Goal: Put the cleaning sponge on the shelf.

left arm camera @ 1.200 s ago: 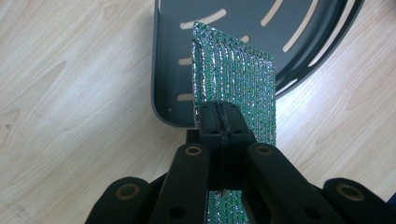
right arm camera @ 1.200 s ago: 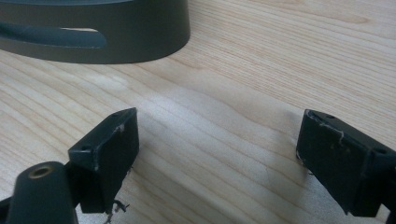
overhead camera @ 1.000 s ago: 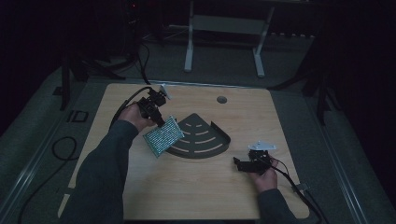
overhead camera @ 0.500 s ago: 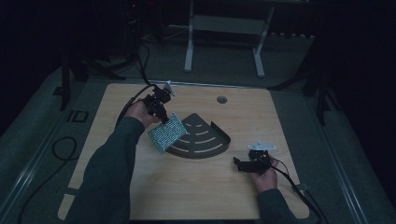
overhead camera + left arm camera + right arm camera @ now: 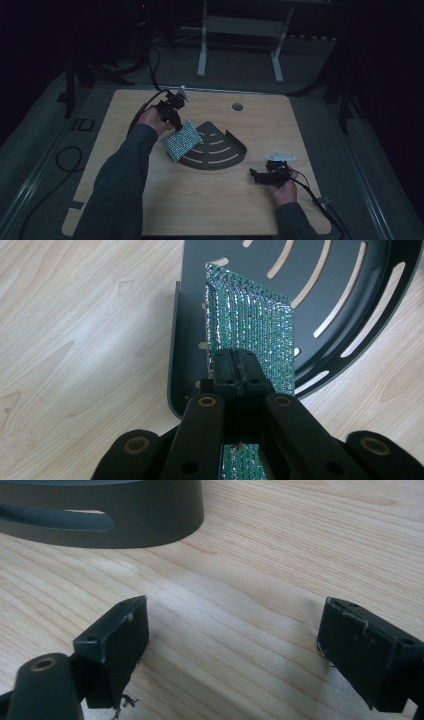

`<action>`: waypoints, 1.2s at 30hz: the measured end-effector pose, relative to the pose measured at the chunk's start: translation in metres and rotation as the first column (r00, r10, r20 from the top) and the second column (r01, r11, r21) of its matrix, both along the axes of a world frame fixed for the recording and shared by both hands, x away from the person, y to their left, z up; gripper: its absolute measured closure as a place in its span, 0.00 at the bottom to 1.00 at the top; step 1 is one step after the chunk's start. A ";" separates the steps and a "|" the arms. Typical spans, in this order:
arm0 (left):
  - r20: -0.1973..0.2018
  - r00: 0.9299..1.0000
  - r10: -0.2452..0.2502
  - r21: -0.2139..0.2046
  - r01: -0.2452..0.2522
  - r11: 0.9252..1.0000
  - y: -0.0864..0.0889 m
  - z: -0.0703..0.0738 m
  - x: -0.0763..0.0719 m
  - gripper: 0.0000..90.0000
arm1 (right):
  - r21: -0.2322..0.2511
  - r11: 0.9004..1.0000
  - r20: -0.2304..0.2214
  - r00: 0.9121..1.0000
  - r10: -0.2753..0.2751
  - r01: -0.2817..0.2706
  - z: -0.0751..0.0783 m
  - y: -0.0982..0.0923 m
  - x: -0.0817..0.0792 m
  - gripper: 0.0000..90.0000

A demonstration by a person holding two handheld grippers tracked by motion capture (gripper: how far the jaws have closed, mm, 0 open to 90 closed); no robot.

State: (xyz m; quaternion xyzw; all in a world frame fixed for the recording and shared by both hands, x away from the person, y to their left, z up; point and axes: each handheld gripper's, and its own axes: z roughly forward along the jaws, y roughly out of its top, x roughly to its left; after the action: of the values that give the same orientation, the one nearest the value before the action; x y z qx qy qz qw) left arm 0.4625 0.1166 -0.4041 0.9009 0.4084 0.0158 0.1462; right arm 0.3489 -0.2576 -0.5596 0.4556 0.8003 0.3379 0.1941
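Clamped between the closed jaws of the left gripper (image 5: 172,116), a glittering green knitted scouring pad (image 5: 250,335) is held on edge above the dark grey slotted quarter-round metal tray (image 5: 220,150), at the tray's nine o'clock side, presumably so it can be lowered inside. At about four o'clock from the tray, the right gripper (image 5: 232,650) is rested low over the pale wooden table (image 5: 210,205), jaws wide apart and empty, kept clear.

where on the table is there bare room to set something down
The near half of the table, between the person's two forearms, is bare wood, and so is the far right corner beyond the small round hole. It is crowded mid-table: the dark slotted tray, with the left tool holding the green sponge at its left edge.
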 end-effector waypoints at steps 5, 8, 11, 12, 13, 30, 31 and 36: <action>0.000 1.000 0.009 -0.003 -0.009 1.000 -0.001 -0.001 0.002 1.00 | 0.000 1.000 0.000 1.000 0.000 0.000 0.000 0.000 0.000 0.14; 0.005 1.000 0.011 -0.004 -0.011 1.000 -0.002 -0.002 0.004 1.00 | 0.000 1.000 0.000 1.000 0.000 0.000 0.000 0.000 0.000 0.14; 0.001 1.000 0.009 -0.003 -0.009 1.000 -0.003 -0.003 0.005 1.00 | 0.000 1.000 0.000 1.000 0.000 0.000 0.000 0.000 0.000 0.14; 0.002 1.000 0.010 -0.005 -0.010 1.000 -0.004 -0.003 0.006 1.00 | 0.000 1.000 0.000 1.000 0.000 0.000 0.000 0.000 0.000 0.14; 0.003 1.000 0.009 -0.007 -0.009 1.000 -0.004 -0.003 0.006 1.00 | 0.000 1.000 0.000 1.000 0.000 0.000 0.000 0.000 0.000 0.14; 0.003 1.000 0.016 -0.014 -0.016 1.000 -0.008 -0.009 0.015 1.00 | 0.000 1.000 0.000 1.000 0.001 -0.001 0.000 0.000 0.000 0.14; 0.004 1.000 0.017 -0.012 -0.017 1.000 -0.008 -0.009 0.016 1.00 | 0.000 1.000 0.000 1.000 0.001 -0.001 0.000 0.000 0.000 0.14; 0.002 1.000 0.016 -0.008 -0.016 1.000 -0.011 -0.009 0.019 1.00 | 0.000 1.000 0.000 1.000 0.001 -0.001 0.000 0.000 0.000 0.14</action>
State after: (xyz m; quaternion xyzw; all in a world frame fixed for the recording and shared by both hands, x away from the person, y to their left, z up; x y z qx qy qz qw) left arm 0.4816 0.1058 -0.4130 0.8969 0.4157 0.0161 0.1502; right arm 0.3490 -0.2577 -0.5596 0.4551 0.8006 0.3381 0.1938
